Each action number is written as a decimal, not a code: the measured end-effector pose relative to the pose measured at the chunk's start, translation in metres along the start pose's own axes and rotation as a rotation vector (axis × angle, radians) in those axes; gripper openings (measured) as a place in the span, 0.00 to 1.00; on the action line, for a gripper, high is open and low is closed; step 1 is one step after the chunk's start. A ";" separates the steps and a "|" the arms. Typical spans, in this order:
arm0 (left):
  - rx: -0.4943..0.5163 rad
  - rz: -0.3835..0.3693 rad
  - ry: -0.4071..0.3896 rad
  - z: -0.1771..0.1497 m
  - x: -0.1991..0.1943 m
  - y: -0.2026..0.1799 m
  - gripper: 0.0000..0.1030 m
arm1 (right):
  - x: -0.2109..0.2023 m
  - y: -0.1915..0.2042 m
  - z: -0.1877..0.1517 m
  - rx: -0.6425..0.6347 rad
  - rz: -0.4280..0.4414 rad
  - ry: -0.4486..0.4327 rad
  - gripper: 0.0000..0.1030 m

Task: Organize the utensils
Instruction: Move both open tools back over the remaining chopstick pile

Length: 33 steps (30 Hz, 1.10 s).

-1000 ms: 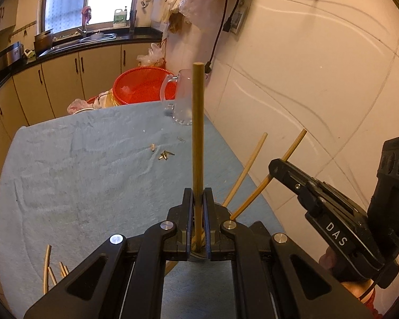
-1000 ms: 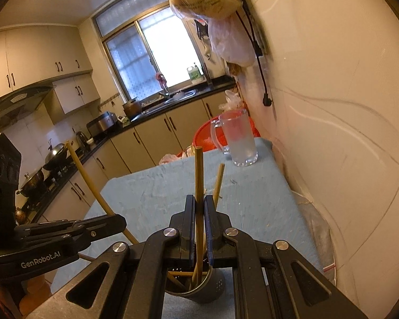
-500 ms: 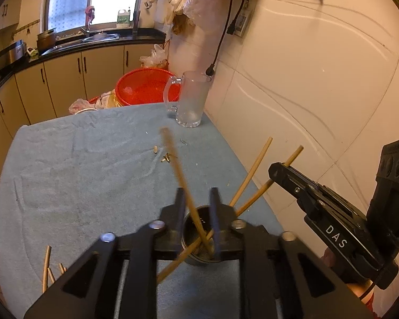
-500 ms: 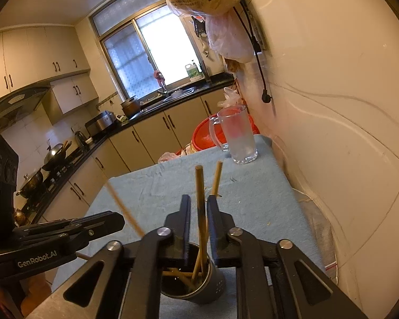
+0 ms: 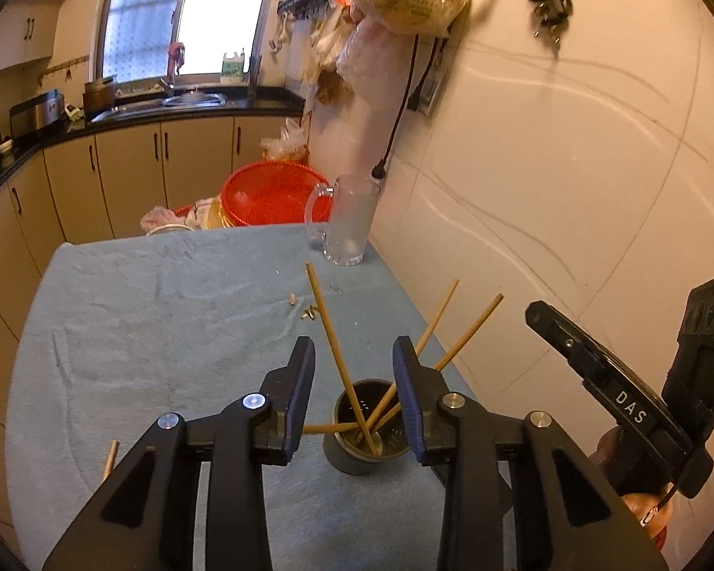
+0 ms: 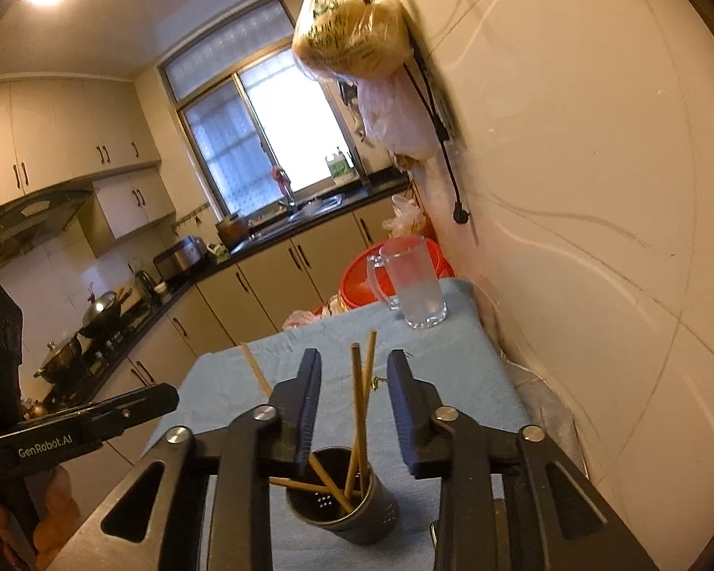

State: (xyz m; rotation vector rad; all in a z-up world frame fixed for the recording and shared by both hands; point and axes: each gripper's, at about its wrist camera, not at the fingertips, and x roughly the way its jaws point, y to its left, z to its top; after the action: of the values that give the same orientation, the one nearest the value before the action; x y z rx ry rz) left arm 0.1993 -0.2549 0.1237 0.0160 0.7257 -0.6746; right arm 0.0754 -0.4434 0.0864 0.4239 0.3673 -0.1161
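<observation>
Now both grippers sit above the dark holder [image 5: 366, 433], jaws opening, nothing pinched. Left gripper [image 5: 354, 388]: chopsticks [image 5: 331, 333] stand in the holder, lower centre, between but clear of the pads. Right gripper [image 6: 354, 409]: same holder [image 6: 342, 504] on the blue-clothed counter [image 6: 452, 371]. Writing: "DAS" at right in the left view, "GenRobot.AI" lower left in the right view. Both point downward.

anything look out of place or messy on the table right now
Mostly tidy: the bamboo chopsticks lean crookedly in the dark perforated metal cup. One loose wooden stick lies on the blue-grey cloth near its left edge, and small brass-coloured bits are scattered mid-table.
</observation>
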 end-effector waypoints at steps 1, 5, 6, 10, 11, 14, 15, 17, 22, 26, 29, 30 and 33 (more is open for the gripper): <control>0.000 0.002 -0.006 -0.001 -0.005 0.002 0.33 | -0.005 0.001 0.000 -0.001 0.001 -0.007 0.32; -0.007 0.019 -0.038 -0.010 -0.032 0.013 0.37 | -0.025 0.009 -0.008 -0.003 0.022 -0.015 0.42; -0.009 0.029 -0.045 -0.014 -0.039 0.018 0.38 | -0.029 0.012 -0.011 -0.007 0.027 -0.013 0.43; -0.027 0.069 -0.062 -0.033 -0.065 0.043 0.40 | -0.039 0.026 -0.025 -0.030 0.059 0.014 0.47; -0.034 0.079 -0.064 -0.038 -0.071 0.050 0.40 | -0.041 0.031 -0.031 -0.039 0.073 0.027 0.50; -0.063 0.128 -0.059 -0.057 -0.086 0.077 0.41 | -0.038 0.048 -0.049 -0.081 0.114 0.078 0.51; -0.076 0.149 -0.052 -0.064 -0.090 0.088 0.41 | -0.035 0.056 -0.057 -0.101 0.126 0.101 0.51; -0.107 0.182 -0.038 -0.075 -0.095 0.108 0.41 | -0.027 0.073 -0.070 -0.139 0.150 0.145 0.51; -0.205 0.234 0.012 -0.101 -0.100 0.162 0.41 | -0.004 0.110 -0.104 -0.223 0.225 0.251 0.51; -0.244 0.263 0.075 -0.119 -0.092 0.192 0.41 | 0.017 0.132 -0.128 -0.264 0.262 0.340 0.51; -0.263 0.278 0.122 -0.130 -0.081 0.209 0.41 | 0.028 0.140 -0.144 -0.279 0.277 0.389 0.49; -0.276 0.288 0.131 -0.134 -0.078 0.214 0.41 | 0.032 0.143 -0.148 -0.283 0.286 0.408 0.47; -0.310 0.298 0.147 -0.145 -0.076 0.229 0.41 | 0.045 0.158 -0.169 -0.316 0.335 0.501 0.35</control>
State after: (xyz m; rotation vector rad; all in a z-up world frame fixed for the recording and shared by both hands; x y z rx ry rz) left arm 0.2019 0.0037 0.0124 -0.1103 0.9413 -0.2738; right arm 0.0922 -0.2303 -0.0136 0.1912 0.7876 0.3783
